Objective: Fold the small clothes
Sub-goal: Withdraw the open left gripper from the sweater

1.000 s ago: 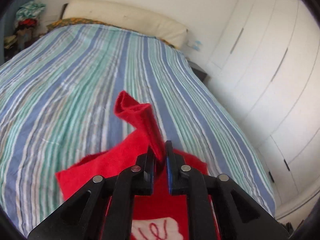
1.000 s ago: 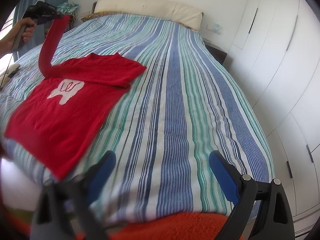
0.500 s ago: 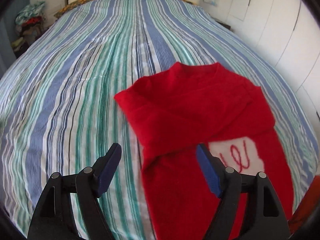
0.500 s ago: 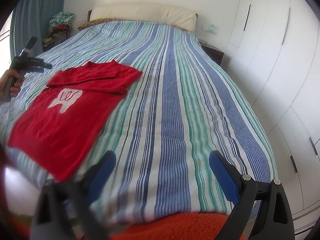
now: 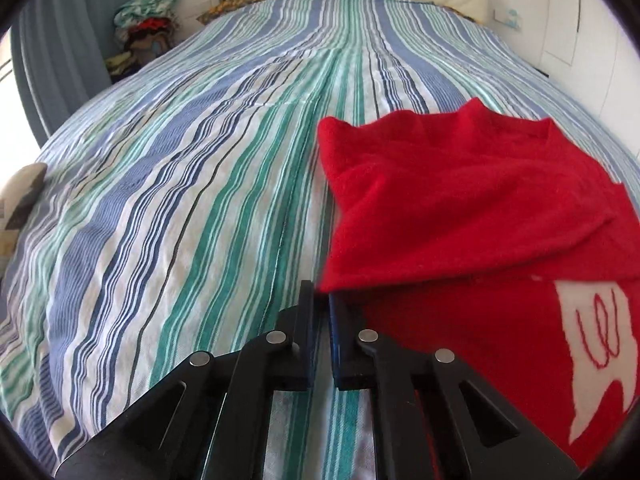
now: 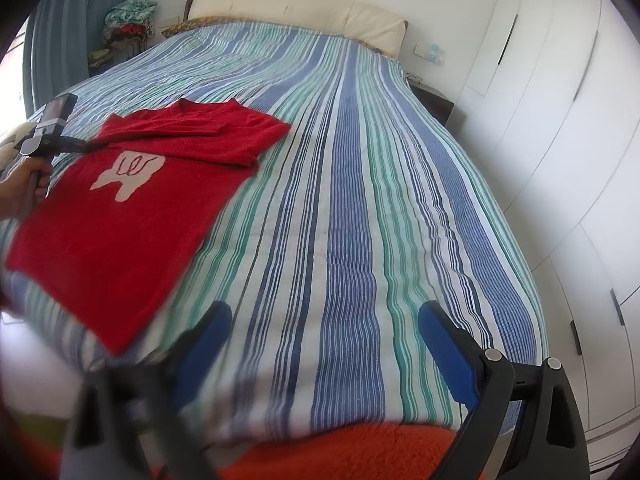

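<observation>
Left wrist view: left gripper [image 5: 320, 300] at lower centre, black jaws together, tips at left edge of red fleece sweater [image 5: 460, 208]; whether cloth pinched, cannot tell. Sweater right of frame, sleeve folded across, white patch lower right, on striped woven bedspread [image 5: 180, 200].

Right wrist view: right gripper [image 6: 324, 320] bottom, blue pads wide apart, nothing between. Sweater [image 6: 120, 216] flat, left of frame.

Red sweater [image 6: 132, 216] lies flat on bed, sleeves folded in.
</observation>
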